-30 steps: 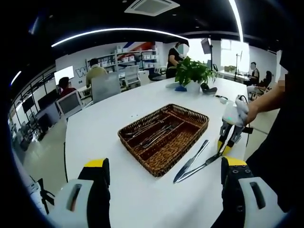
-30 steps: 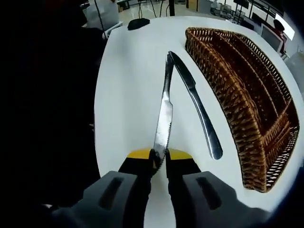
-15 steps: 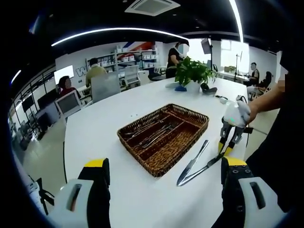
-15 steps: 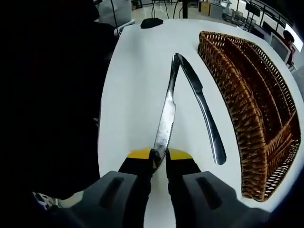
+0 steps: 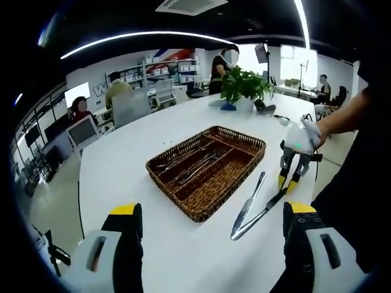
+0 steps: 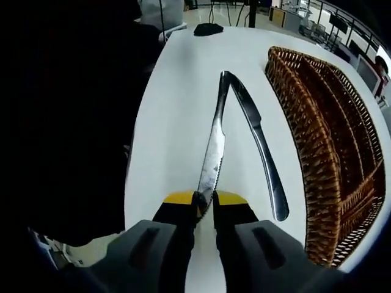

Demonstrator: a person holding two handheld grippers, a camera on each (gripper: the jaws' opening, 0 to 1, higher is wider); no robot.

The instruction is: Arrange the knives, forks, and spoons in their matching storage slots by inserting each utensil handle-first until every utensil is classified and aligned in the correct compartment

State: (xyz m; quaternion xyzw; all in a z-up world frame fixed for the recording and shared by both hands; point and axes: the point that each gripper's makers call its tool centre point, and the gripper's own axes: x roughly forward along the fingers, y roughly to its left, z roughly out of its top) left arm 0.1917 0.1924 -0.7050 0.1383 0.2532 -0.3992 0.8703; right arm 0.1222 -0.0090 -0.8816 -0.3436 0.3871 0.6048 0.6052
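A brown wicker tray (image 5: 244, 160) with long slots lies on the white table; several utensils (image 5: 194, 168) lie in its far slots. My right gripper (image 6: 205, 204) is shut on a serrated knife (image 6: 213, 152) by its blade end, the handle pointing away. In the left gripper view that right gripper (image 5: 287, 183) holds the knife (image 5: 259, 216) slanting down, its far end near the table. A second knife (image 6: 261, 150) lies flat beside the tray (image 6: 317, 146); that second knife (image 5: 248, 204) lies just left of the held one. My left gripper (image 5: 211, 229) is open, low over the table's near edge.
A potted plant (image 5: 244, 88) and small dark items stand at the table's far end. People sit at desks beyond. A person's dark clothing (image 6: 73, 122) borders the table edge on the left of the right gripper view.
The right gripper has lifted the serrated knife a little and drawn back slightly. Both views have shifted a bit; the second knife and tray stay put.
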